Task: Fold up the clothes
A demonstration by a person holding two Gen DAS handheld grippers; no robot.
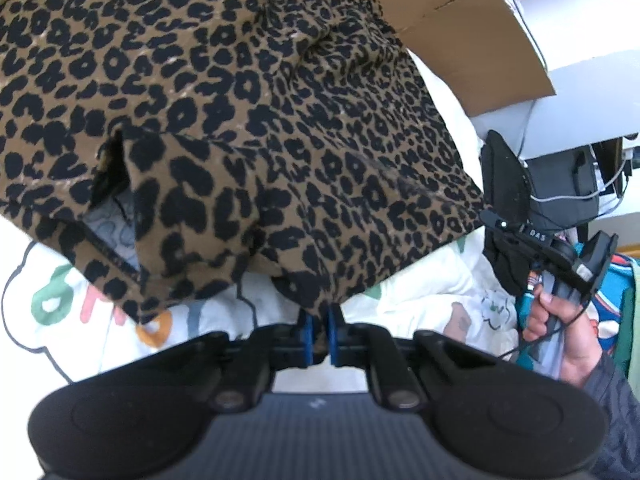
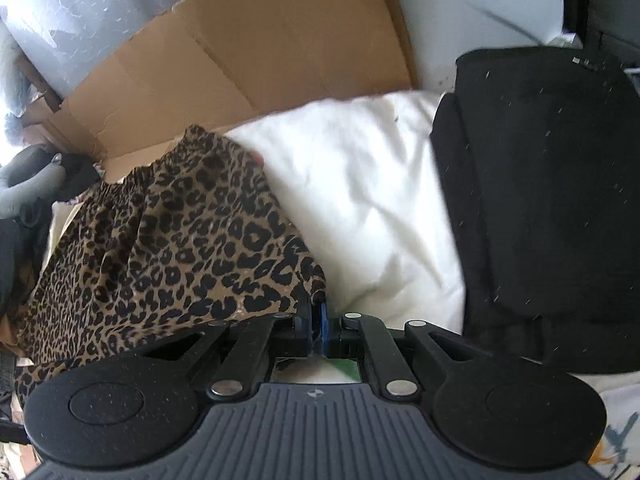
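A leopard-print garment [image 1: 240, 120] fills most of the left wrist view, hanging in folds with an opening at its left side. My left gripper [image 1: 320, 330] is shut on its lower edge, and the cloth bunches between the blue pads. In the right wrist view the same leopard-print garment [image 2: 168, 240] spreads to the left, and my right gripper [image 2: 318, 318] is shut on its near right corner. At the right of the left wrist view a hand [image 1: 568, 328] holds the other gripper's handle.
A flattened cardboard box [image 2: 240, 48] stands behind the garment. A white pillow or duvet [image 2: 360, 200] lies at the centre, with a black fabric item [image 2: 540, 200] to its right. Under the garment is a white sheet with coloured prints [image 1: 80, 312]. Cables and dark gear [image 1: 580, 184] sit at the far right.
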